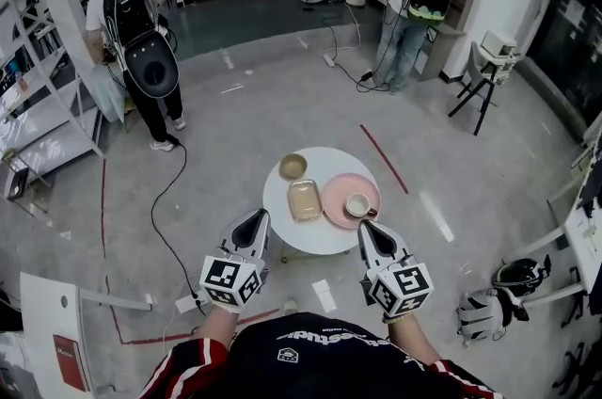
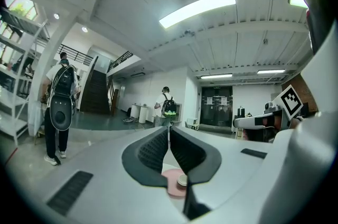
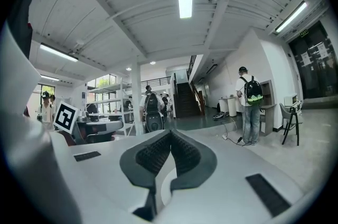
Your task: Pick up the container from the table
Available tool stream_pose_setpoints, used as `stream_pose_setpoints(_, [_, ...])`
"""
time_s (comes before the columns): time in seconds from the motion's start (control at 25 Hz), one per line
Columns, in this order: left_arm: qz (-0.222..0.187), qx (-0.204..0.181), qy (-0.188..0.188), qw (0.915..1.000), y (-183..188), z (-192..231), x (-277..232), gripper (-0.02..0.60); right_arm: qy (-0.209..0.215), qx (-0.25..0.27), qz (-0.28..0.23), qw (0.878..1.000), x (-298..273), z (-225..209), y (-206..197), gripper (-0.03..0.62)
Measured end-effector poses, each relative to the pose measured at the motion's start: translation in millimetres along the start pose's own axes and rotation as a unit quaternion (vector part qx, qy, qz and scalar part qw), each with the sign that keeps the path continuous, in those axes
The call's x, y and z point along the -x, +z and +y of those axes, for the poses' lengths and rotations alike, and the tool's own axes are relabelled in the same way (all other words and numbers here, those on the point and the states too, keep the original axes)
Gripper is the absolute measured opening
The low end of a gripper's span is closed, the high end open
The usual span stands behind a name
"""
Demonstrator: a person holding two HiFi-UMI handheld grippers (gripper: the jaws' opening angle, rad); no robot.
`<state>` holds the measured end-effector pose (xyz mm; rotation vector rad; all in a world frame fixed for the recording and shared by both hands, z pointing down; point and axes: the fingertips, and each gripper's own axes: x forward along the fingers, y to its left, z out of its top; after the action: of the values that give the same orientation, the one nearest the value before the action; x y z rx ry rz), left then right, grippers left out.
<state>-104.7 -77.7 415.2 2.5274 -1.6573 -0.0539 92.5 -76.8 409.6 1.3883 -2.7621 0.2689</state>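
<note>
A round white table point(image 1: 331, 242) stands just ahead of me. On it a beige rectangular container point(image 1: 304, 199) lies in the middle, with a small olive bowl point(image 1: 293, 166) behind it. To its right is a pink plate point(image 1: 339, 190) bearing a cup point(image 1: 358, 205). My left gripper point(image 1: 258, 218) hovers at the table's near left edge, shut and empty. My right gripper point(image 1: 369, 227) is at the near right edge, close to the cup, also shut and empty. In the left gripper view the shut left gripper point(image 2: 168, 129) shows the plate point(image 2: 170, 187) and cup point(image 2: 182, 180) below. The right gripper point(image 3: 170, 133) shows a strip of table point(image 3: 165, 186).
A person with a black backpack point(image 1: 141, 49) stands at the left beside metal shelves point(image 1: 38, 105). Another person point(image 1: 411, 7) stands at the back right. A black cable point(image 1: 165, 199) and a red tape line point(image 1: 384, 159) cross the floor. Helmets point(image 1: 503, 294) lie at the right.
</note>
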Motion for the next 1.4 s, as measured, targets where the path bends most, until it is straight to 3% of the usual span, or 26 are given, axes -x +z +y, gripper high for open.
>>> stream_pose_setpoints(0.6, [-0.004, 0.006, -0.014, 0.9999, 3.3, 86.5, -39.5, 0.032, -0.02, 0.024, -0.013, 0.999, -88.0, 17.1, 11.1, 0.015])
stream_pose_setpoints(1.12, [0.005, 0.017, -0.033, 0.9993, -9.1, 90.2, -70.6, 0.032, -0.032, 0.023, 0.003, 0.999, -102.9, 2.2, 4.2, 0.015])
stream_pose_setpoints(1.4, [0.007, 0.008, -0.024, 0.9997, -8.6, 92.1, -80.5, 0.031, -0.019, 0.02, -0.006, 1.0, -114.6, -6.3, 8.0, 0.015])
